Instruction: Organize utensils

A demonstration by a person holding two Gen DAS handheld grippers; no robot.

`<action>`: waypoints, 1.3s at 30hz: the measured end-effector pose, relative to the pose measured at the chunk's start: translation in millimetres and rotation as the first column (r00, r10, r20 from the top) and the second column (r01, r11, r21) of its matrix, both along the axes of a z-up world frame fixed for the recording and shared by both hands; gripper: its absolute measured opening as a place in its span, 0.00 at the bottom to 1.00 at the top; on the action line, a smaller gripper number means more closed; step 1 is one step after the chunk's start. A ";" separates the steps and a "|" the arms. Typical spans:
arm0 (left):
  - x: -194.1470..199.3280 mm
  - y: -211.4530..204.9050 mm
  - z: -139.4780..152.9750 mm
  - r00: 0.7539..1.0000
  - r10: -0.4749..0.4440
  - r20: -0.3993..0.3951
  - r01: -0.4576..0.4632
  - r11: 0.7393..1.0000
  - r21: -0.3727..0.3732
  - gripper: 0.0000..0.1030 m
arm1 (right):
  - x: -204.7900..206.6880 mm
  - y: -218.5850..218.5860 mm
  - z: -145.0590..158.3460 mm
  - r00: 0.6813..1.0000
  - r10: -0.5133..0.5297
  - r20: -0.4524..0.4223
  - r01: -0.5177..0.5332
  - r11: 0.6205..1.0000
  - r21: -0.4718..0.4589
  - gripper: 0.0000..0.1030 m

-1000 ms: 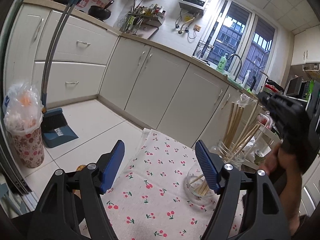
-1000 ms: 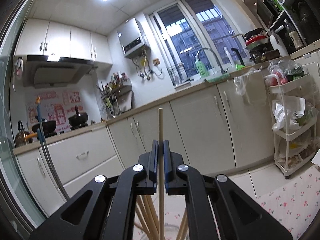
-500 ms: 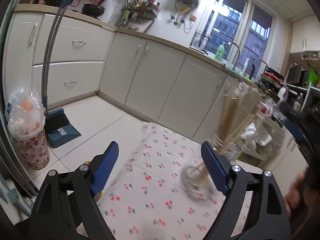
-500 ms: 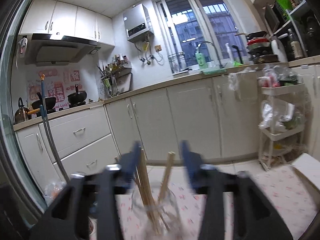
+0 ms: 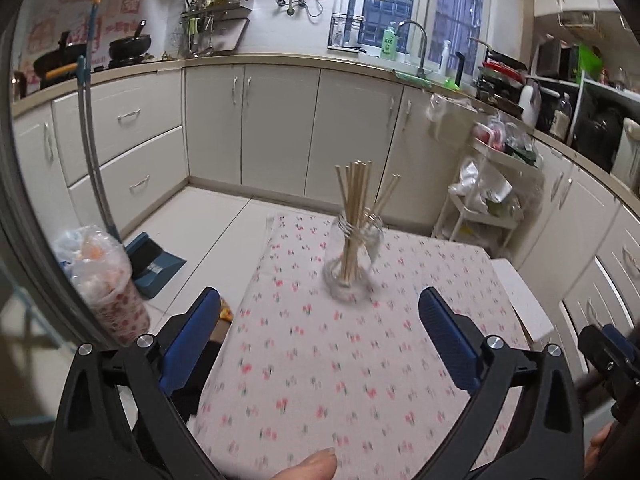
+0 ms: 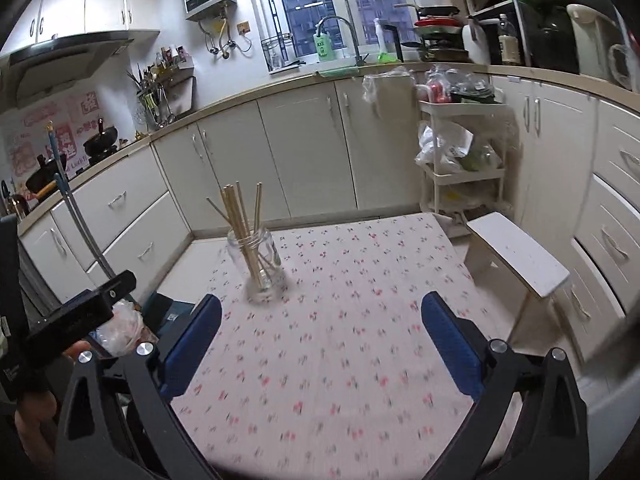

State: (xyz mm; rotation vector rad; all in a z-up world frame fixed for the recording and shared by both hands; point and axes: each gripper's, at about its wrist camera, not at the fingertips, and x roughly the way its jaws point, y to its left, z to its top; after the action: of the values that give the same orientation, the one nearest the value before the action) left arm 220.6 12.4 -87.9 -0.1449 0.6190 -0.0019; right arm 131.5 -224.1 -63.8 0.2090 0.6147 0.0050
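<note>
Wooden chopsticks (image 6: 240,224) fan from a round, seemingly glass jar (image 6: 256,258) on floral cloth (image 6: 340,340).

from my tongs the only lettering i can make out is "axe" on the green plastic dish-soap bottle (image 5: 387,43) by the tap on the desk under the window. the pink-and-red paper posters (image 6: 60,140) on the wall behind the stove carry large characters, too blurred to read.

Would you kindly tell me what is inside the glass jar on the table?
The glass jar holds a bundle of wooden chopsticks, standing with their upper ends fanning out above the rim. Nothing else shows inside.
</note>
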 end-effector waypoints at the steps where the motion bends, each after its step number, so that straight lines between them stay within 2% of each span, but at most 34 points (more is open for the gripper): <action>1: -9.5 -1.7 4.6 1.000 0.004 -0.003 -0.003 1.000 0.005 0.93 | -10.6 1.8 6.4 1.000 0.000 0.011 0.000 1.000 -0.006 0.93; 6: -53.8 -1.5 26.1 0.999 0.026 -0.030 -0.024 0.999 0.042 0.93 | -47.3 14.5 29.2 0.999 0.033 0.028 -0.033 0.999 -0.009 0.93; 9: -81.0 -2.8 37.5 0.999 0.034 -0.015 -0.032 0.996 0.089 0.93 | -65.0 21.7 37.3 0.999 0.044 0.020 -0.044 0.999 0.007 0.93; 13: -111.5 -3.9 49.6 1.000 0.026 -0.015 -0.024 0.993 0.111 0.93 | -87.4 25.7 40.8 0.999 0.053 -0.013 -0.052 0.998 0.046 0.93; 21: -150.9 -1.3 62.4 1.000 0.010 -0.010 -0.009 0.997 0.082 0.93 | -134.7 26.2 46.8 1.000 0.022 0.001 -0.022 0.998 0.055 0.93; 25: -174.3 -4.3 66.5 1.000 -0.007 -0.011 0.008 0.996 0.094 0.93 | -156.3 28.6 49.8 1.000 0.016 0.005 -0.016 0.999 0.032 0.93; 35: -221.1 2.1 69.5 1.000 -0.021 -0.023 0.023 0.995 0.092 0.93 | -179.9 28.1 62.5 0.999 0.036 0.006 -0.036 0.998 0.047 0.93; 39: -234.3 16.0 71.0 1.000 -0.013 -0.018 0.014 0.999 0.051 0.93 | -189.9 34.6 72.6 0.998 0.056 0.018 -0.057 0.997 0.061 0.93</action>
State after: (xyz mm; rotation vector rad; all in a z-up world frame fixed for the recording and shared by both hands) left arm -13.8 28.4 -16.8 -0.0912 0.6375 0.0023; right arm -58.4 -189.6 8.8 0.2509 0.6046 0.0799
